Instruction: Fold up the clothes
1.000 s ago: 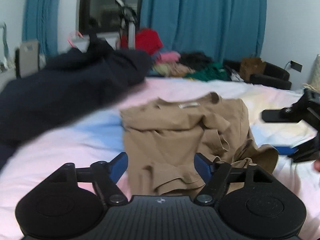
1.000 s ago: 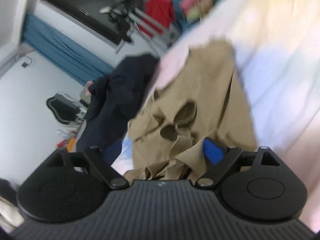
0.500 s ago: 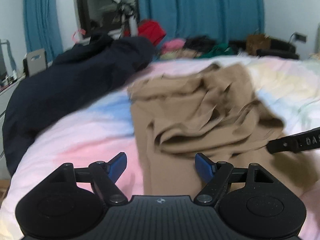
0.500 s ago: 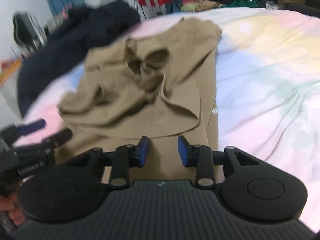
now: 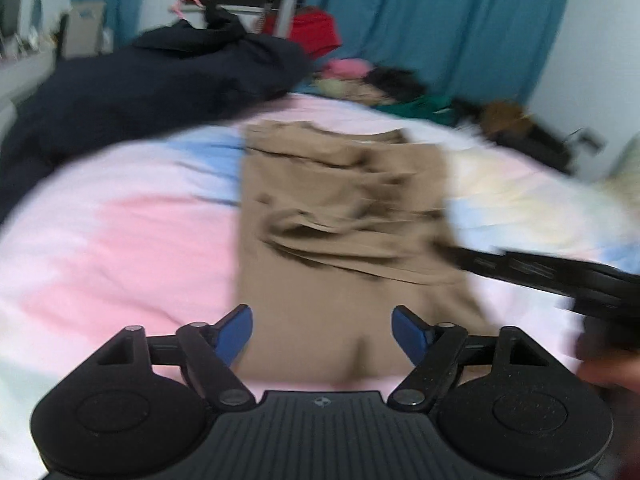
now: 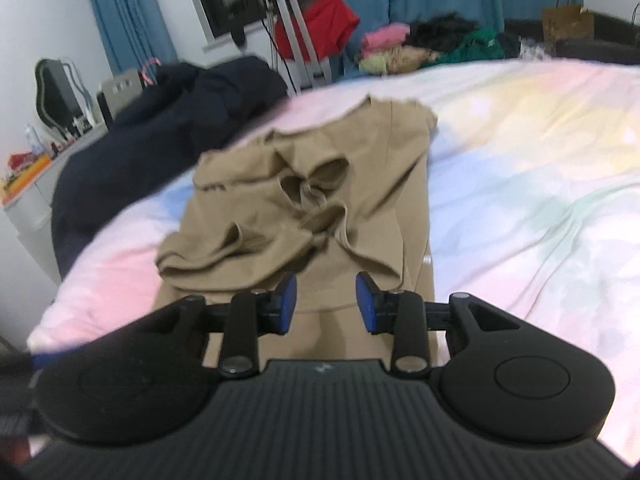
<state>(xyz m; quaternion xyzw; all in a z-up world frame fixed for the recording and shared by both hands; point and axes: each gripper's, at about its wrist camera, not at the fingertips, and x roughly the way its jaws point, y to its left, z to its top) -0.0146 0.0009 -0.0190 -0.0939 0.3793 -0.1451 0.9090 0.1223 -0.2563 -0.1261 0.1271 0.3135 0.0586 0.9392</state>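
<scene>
Here, the left gripper (image 5: 322, 330) hovers over the near hem of the tan garment (image 5: 340, 216), its jaws spread wide and empty. The garment lies partly folded on the pastel bed (image 6: 540, 184). The right gripper (image 6: 326, 300) sits above the same hem, jaws parted, holding nothing.

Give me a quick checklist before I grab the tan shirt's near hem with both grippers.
1. Left gripper open: ok, fingers wide apart, nothing between them.
2. Right gripper open: ok, a narrower gap, also empty.
3. Shirt flat: not ok, its upper half is bunched in loose folds.
4. Near hem reachable: ok, it lies just ahead of both grippers.
5. Bed free beside the shirt: ok on its right; the dark garment lies off to the left, apart from it.
6. Grippers touching the fabric: cannot tell.
</scene>
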